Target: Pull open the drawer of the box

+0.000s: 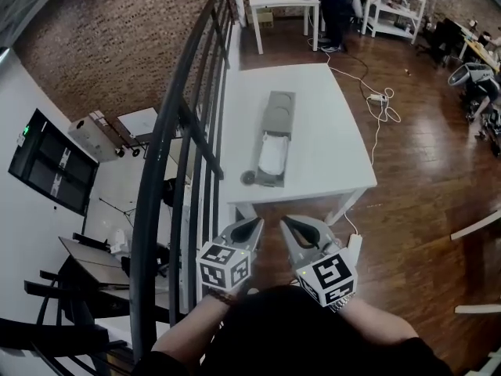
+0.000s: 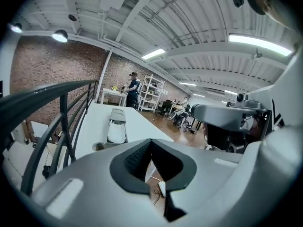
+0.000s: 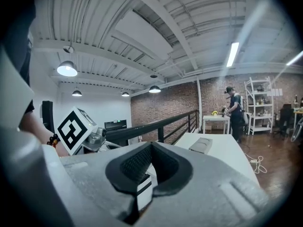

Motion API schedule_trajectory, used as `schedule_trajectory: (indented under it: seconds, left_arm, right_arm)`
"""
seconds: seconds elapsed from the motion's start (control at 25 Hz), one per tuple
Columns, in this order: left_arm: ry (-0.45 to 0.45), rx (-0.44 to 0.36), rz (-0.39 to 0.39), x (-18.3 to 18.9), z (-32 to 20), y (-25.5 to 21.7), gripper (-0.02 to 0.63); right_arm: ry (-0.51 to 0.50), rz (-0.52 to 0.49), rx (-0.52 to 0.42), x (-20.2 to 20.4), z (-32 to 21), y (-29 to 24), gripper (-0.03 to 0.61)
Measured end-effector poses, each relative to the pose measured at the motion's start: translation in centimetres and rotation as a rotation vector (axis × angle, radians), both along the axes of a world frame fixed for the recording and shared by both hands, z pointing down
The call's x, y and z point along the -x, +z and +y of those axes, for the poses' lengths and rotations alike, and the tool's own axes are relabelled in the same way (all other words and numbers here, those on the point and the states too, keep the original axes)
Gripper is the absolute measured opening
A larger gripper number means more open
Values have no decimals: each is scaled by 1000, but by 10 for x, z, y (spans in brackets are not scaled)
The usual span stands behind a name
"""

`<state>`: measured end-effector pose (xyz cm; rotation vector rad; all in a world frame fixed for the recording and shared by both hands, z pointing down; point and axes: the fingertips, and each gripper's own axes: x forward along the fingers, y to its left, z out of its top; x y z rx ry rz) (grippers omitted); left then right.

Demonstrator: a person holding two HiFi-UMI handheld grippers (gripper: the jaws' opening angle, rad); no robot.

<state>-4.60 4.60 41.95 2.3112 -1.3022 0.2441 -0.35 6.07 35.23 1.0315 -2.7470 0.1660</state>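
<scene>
on the white desk lay the grey box, well apart from the left gripper and right gripper, both clenched, empty. one needed opening first, then a straight approach.

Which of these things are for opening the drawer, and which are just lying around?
For the job:
- long grey box with a drawer, on the white table
- left gripper, shut and empty
- right gripper, shut and empty

Just lying about:
- small round grey disc beside the box
- white power strip with its cable
- black metal railing
</scene>
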Motion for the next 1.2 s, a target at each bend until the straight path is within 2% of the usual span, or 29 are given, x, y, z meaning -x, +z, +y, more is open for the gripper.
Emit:
schedule_trajectory:
  seconds: [0.24, 0.52, 1.2]
  left_arm:
    - [61, -77, -49, 10, 3, -17, 12]
    - [97, -119, -47, 15, 7, -31, 12]
    - [124, -111, -36, 26, 22, -30, 12]
  right_arm:
    - [33, 7, -16, 16, 4, -5, -8]
    - [66, 12, -19, 23, 9, -11, -8]
    - [97, 38, -6, 37, 27, -8, -8]
